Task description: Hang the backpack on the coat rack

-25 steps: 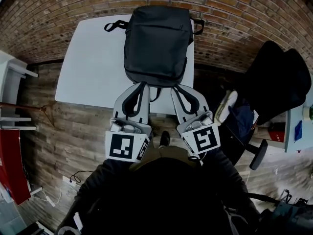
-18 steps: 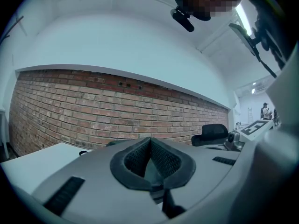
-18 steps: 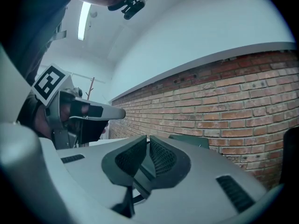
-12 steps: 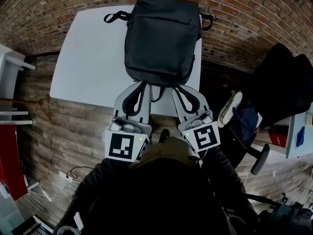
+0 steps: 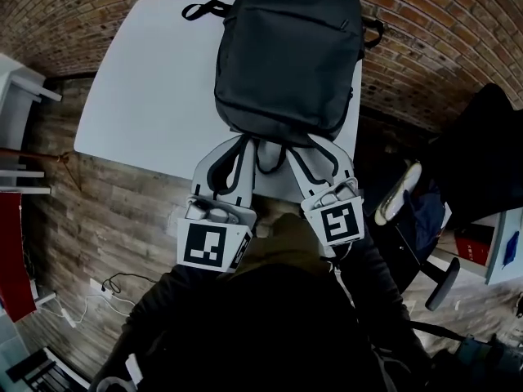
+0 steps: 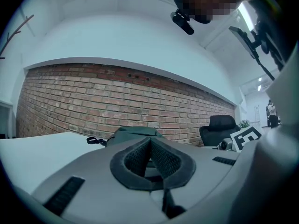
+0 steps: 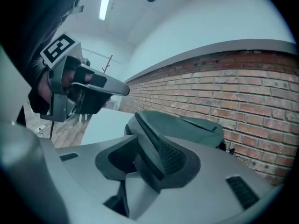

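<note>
A: Left gripper (image 6: 150, 144) status?
B: Jaws are seen closed, pads met at the tips.
A: Ahead?
B: Backpack (image 6: 135, 133) is seen just past the jaws on the white table (image 6: 42, 148), with a strap loop (image 6: 95, 140) at its left. Brick wall (image 6: 117, 97) is seen behind, office chair (image 6: 219, 126) at right.

The place reads as an office: a white worktop (image 5: 147, 96) stands against a bare brick wall (image 5: 458, 31) on wood-plank flooring (image 5: 106, 219). A black swivel office chair (image 6: 218, 127) stands nearby, and a ceiling strip light (image 7: 106, 1) hangs overhead.
</note>
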Tool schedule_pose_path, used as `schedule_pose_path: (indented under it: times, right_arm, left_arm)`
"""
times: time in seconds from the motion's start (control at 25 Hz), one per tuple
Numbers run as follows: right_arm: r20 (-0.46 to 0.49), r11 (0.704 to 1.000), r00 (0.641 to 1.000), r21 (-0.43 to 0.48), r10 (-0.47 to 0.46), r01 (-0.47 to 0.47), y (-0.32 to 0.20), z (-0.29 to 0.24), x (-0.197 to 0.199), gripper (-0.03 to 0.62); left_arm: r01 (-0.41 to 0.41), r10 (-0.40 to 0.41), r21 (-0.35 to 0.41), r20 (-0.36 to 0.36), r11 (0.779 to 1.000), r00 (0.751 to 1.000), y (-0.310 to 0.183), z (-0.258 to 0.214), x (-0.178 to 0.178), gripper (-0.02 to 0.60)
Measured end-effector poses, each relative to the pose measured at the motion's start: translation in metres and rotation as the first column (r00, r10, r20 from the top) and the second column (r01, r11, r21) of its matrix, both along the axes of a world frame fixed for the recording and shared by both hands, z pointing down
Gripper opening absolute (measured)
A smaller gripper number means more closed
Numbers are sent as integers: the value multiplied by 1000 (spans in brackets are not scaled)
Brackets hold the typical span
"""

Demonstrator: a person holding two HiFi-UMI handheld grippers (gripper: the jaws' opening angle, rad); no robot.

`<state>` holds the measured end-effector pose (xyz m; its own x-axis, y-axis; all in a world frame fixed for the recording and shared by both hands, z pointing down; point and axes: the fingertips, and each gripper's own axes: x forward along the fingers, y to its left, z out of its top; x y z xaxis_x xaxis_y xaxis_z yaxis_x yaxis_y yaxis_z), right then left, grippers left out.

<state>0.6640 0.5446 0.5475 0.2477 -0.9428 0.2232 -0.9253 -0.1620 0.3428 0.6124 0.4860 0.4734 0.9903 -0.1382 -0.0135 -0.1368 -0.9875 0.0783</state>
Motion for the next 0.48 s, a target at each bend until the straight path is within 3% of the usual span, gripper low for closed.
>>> schedule_pose_path:
  times: [0.48]
  right_arm:
    - [-8,980,1000,-198,5,-6,-21,34,14,122]
  left_arm:
    - [14,-14,-5,12,1000,1000,-19,5,13,9]
